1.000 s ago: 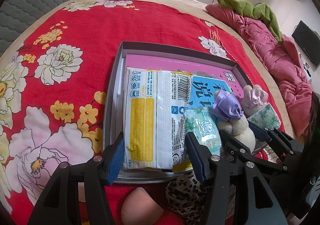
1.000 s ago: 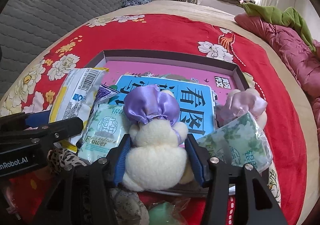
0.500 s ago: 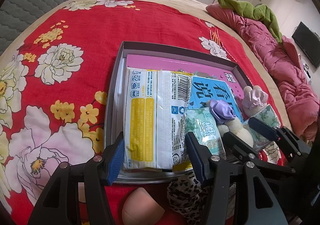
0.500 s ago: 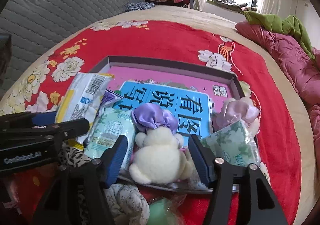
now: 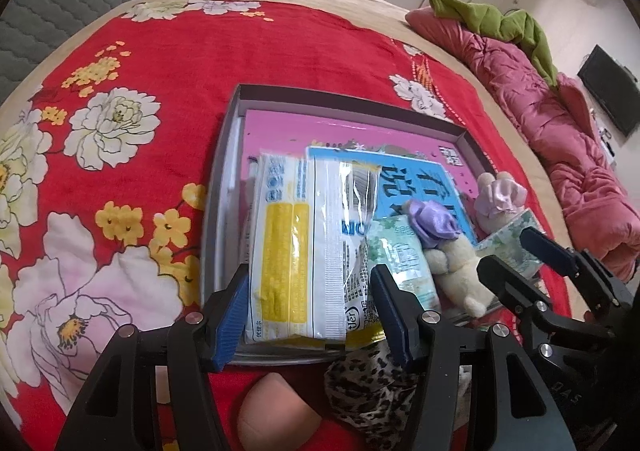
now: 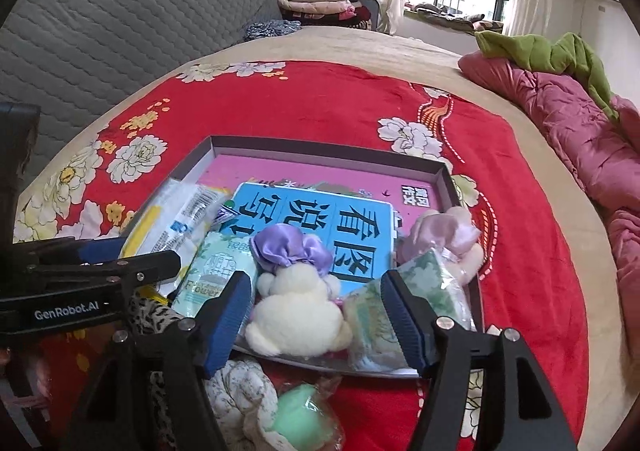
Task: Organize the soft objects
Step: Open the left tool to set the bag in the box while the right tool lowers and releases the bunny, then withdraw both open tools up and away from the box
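Surface: red floral blanket (image 5: 168, 63) over a beige bed; grey quilted headboard (image 6: 120, 35) behind; folded clothes and a window beyond; crumpled pink quilt (image 6: 580, 139) with a green blanket (image 6: 552, 51) along the right side.

Container: one shallow grey box tray (image 6: 328, 150) on the blanket, lined by a pink book under one blue book (image 6: 320, 223).

Contents, counted: one white-and-yellow wipes pack (image 5: 304, 251) at the tray's left; two green tissue packs (image 6: 216, 271) (image 6: 400, 299); two plush toys, a cream one in a purple bonnet (image 6: 296, 303) at the near edge, a second in a pink bonnet (image 6: 444, 239) at the right.

Outside the tray, near side: one peach sponge (image 5: 276, 411); one green sponge (image 6: 304, 415); one leopard-print cloth (image 5: 368, 387); one pale floral cloth (image 6: 240, 391).

Left gripper (image 5: 308, 311): jaws parted about the wipes pack's near end; whether the pads press it cannot be told.

Right gripper (image 6: 316, 315): jaws have just been opening; released; the cream plush lies between them, clear of both pads.
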A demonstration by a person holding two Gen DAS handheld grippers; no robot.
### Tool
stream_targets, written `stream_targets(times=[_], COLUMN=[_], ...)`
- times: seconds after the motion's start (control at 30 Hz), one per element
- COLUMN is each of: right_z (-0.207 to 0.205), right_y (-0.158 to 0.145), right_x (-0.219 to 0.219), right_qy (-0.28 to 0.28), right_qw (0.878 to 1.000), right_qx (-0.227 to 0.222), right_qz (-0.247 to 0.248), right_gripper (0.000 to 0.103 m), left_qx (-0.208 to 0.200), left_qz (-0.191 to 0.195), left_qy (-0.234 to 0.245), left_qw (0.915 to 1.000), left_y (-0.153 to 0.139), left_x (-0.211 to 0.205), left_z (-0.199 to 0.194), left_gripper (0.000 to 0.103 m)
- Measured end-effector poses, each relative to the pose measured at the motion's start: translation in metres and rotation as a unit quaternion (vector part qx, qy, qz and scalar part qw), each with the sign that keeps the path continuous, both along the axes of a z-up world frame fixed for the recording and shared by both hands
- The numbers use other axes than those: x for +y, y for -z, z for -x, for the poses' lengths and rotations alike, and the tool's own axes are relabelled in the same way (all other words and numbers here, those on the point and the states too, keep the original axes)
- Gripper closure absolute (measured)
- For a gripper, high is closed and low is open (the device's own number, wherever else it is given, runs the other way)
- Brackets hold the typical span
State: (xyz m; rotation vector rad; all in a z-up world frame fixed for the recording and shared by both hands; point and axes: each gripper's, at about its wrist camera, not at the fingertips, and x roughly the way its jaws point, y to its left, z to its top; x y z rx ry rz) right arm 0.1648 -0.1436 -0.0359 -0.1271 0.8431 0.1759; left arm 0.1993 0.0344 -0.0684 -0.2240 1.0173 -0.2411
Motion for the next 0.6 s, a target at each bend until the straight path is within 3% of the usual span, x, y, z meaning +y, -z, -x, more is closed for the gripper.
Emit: stream_targets(times=[0.6], right_z=[0.006], right_y=[-0.013], right_x=[-0.002], right_qy=[0.003], right_qw=[1.000], right_qx=[-0.012], right_qz=[-0.003], right_gripper=[0.036], left_qx=[-0.018], left_qz=[0.011], left_qy=[-0.004], left_qw=[0.9998], left_y=[-0.018], left_x=[0.003], left_z=[0.007], left_gripper=[0.043])
